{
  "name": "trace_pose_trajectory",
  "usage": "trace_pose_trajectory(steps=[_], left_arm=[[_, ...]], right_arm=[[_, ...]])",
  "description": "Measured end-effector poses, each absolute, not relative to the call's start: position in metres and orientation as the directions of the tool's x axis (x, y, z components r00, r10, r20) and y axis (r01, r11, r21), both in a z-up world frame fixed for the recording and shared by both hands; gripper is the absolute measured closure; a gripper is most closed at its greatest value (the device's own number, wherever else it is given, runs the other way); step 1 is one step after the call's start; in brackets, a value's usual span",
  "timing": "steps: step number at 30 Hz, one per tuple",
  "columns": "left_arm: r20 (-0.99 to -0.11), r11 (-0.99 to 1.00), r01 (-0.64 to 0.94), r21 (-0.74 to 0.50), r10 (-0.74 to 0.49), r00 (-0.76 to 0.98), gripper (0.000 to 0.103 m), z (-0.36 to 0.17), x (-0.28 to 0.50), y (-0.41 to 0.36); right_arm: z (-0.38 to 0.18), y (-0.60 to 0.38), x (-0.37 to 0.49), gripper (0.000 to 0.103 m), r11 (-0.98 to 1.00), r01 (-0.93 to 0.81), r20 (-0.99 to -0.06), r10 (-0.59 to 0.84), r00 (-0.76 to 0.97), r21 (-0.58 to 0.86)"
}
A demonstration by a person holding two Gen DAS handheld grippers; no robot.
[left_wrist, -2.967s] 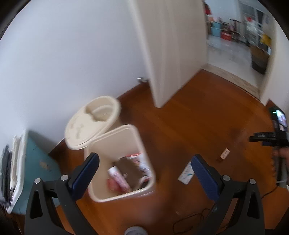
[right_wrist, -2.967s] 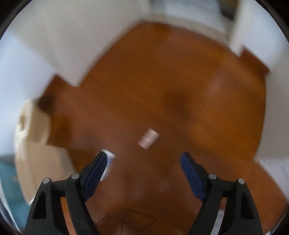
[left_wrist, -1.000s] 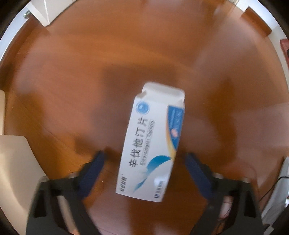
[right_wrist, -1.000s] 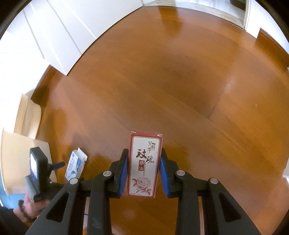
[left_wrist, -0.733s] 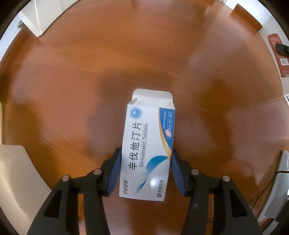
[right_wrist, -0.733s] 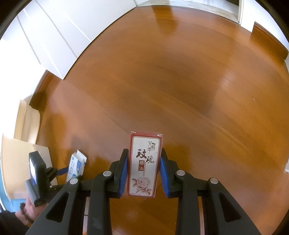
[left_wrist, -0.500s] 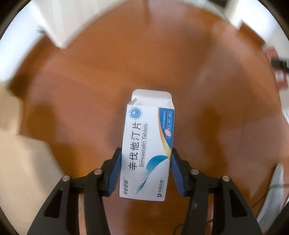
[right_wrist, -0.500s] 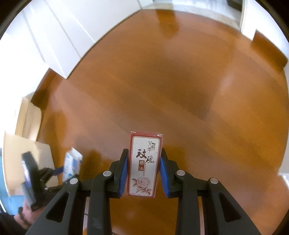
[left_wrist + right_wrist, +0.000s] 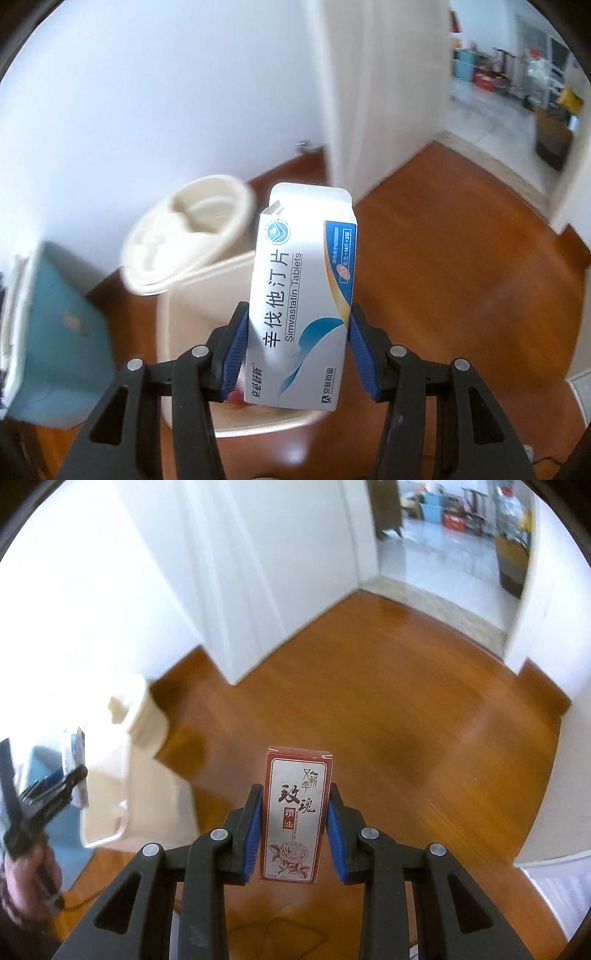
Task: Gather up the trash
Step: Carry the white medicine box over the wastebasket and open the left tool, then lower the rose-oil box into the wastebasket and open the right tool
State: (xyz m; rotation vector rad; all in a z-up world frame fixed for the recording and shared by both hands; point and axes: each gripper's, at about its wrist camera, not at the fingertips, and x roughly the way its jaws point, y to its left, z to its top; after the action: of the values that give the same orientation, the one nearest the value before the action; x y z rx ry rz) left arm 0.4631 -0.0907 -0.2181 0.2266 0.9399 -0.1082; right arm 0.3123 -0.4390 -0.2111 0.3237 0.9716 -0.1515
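Left wrist: left gripper [image 9: 297, 347] clamps tablet box [image 9: 301, 295]; right gripper [image 9: 293, 830] clamps red box [image 9: 293, 816].

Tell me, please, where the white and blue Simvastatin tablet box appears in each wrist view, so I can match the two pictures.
Left wrist view: the tablet box fills the centre, upright, clamped in the left claw, in front of the cream trash bin.
Right wrist view: the same box is small at the far left edge, seen nearly edge-on, held in that claw.
Shared landmark: the cream trash bin, with its lid raised.
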Motion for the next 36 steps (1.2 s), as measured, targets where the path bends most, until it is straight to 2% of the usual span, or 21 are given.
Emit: trace_pose_trajectory(steps=[4, 8, 9, 10, 13, 17, 20, 26, 31, 35, 36], left_arm=[[-0.836, 0.978, 0.157, 0.138, 0.03, 0.549, 0.052, -0.234, 0.468, -0.043], [-0.898, 0.994, 0.089, 0.058, 0.013, 0.44, 0.05, -0.266, 0.488, -0.016], [-0.906, 0.995, 0.08, 0.061, 0.021, 0.424, 0.042, -0.272, 0.495, -0.009], [-0.909, 0.995, 0.076, 0.059, 0.022, 0.416, 0.023, -0.274, 0.498, -0.009], [-0.909, 0.995, 0.084, 0.053, 0.013, 0.417, 0.0, -0.264, 0.503, -0.02], [-0.909, 0.994, 0.101, 0.04, -0.006, 0.416, 0.0, -0.23, 0.506, -0.018], [-0.898, 0.997, 0.068, 0.038, 0.004, 0.44, 0.0, -0.185, 0.504, 0.006], [-0.827, 0.998, -0.014, -0.053, -0.036, 0.561, 0.0, -0.103, 0.441, 0.072], [-0.806, 0.988, -0.078, -0.131, -0.06, 0.589, 0.0, -0.095, 0.407, 0.093], [-0.78, 0.993, -0.07, -0.092, -0.028, 0.625, 0.0, -0.089, 0.408, 0.091], [-0.777, 0.993, -0.073, -0.094, -0.027, 0.629, 0.0, -0.088, 0.407, 0.091]], right_arm=[[-0.186, -0.406, 0.311, 0.071, 0.961, 0.209, -0.822, 0.031, 0.569, 0.181], [-0.18, -0.378, 0.32, 0.071, 0.965, 0.189, -0.831, 0.048, 0.554, 0.181], [-0.18, -0.372, 0.322, 0.071, 0.966, 0.183, -0.837, 0.053, 0.545, 0.18], [-0.181, -0.366, 0.324, 0.071, 0.968, 0.176, -0.841, 0.057, 0.537, 0.178], [-0.182, -0.344, 0.335, 0.071, 0.975, 0.15, -0.85, 0.062, 0.524, 0.164], [-0.182, -0.311, 0.353, 0.07, 0.98, 0.121, -0.852, 0.076, 0.517, 0.161], [-0.18, -0.269, 0.378, 0.07, 0.982, 0.071, -0.842, 0.111, 0.527, 0.174], [-0.204, -0.164, 0.437, 0.07, 0.976, -0.034, -0.818, 0.198, 0.54, 0.214], [-0.269, -0.085, 0.491, 0.07, 0.966, -0.084, -0.848, 0.254, 0.465, 0.243], [-0.316, -0.057, 0.512, 0.068, 0.971, -0.105, -0.888, 0.24, 0.392, 0.215], [-0.325, -0.054, 0.516, 0.061, 0.976, -0.107, -0.899, 0.217, 0.381, 0.191]])
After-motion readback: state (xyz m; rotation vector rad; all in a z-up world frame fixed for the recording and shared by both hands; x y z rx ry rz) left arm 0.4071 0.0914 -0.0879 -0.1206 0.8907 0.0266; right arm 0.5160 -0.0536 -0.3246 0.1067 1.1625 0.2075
